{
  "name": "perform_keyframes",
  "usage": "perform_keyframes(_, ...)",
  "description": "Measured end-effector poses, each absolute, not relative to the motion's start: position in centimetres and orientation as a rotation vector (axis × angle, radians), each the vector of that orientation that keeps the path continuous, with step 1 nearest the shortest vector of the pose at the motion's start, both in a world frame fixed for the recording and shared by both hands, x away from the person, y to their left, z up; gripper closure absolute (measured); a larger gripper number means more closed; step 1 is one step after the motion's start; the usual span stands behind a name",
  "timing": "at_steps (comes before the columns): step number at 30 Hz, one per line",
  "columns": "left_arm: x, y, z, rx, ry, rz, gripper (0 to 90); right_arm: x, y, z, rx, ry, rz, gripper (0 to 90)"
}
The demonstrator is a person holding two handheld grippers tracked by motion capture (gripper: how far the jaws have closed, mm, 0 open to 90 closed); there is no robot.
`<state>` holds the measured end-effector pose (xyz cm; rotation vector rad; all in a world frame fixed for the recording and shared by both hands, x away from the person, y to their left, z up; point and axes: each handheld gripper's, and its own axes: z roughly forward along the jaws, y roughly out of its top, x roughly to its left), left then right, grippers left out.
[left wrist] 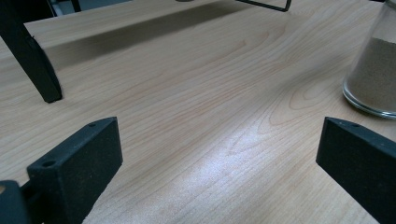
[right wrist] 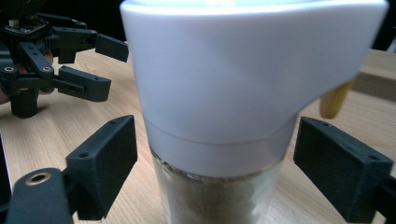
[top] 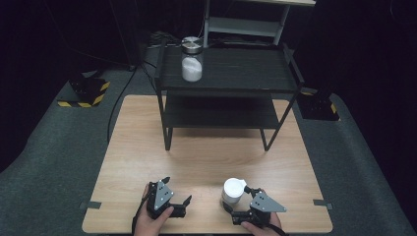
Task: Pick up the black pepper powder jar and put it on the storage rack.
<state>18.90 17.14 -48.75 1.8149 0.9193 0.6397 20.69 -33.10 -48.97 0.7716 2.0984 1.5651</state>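
A glass jar of brown powder with a white lid (top: 233, 187) stands upright on the wooden table (top: 206, 157) near its front edge. My right gripper (top: 238, 198) reaches around it from the right. In the right gripper view the jar (right wrist: 243, 70) stands between the two jaws of my right gripper (right wrist: 215, 140), with a narrow gap on each side, so the pads do not press on it. My left gripper (top: 178, 190) rests to the jar's left, open and holding nothing. The left gripper view looks past my left gripper (left wrist: 218, 140) to the jar's base (left wrist: 373, 79) at far right.
A black two-level shelf rack (top: 226, 88) stands on the far half of the table. A glass jar of white powder with a metal lid (top: 192, 61) sits on its top level at the left. One rack leg (left wrist: 35, 60) rises ahead of the left gripper.
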Motion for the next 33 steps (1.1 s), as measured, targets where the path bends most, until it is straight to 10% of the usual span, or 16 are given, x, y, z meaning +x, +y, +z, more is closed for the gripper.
perform_keyframes(33, 18.4, 17.4, -48.9, 1.794, 0.934, 0.646, 0.5, 19.7, -32.3, -49.5, 0.798, 2.015, 1.586, 30.3)
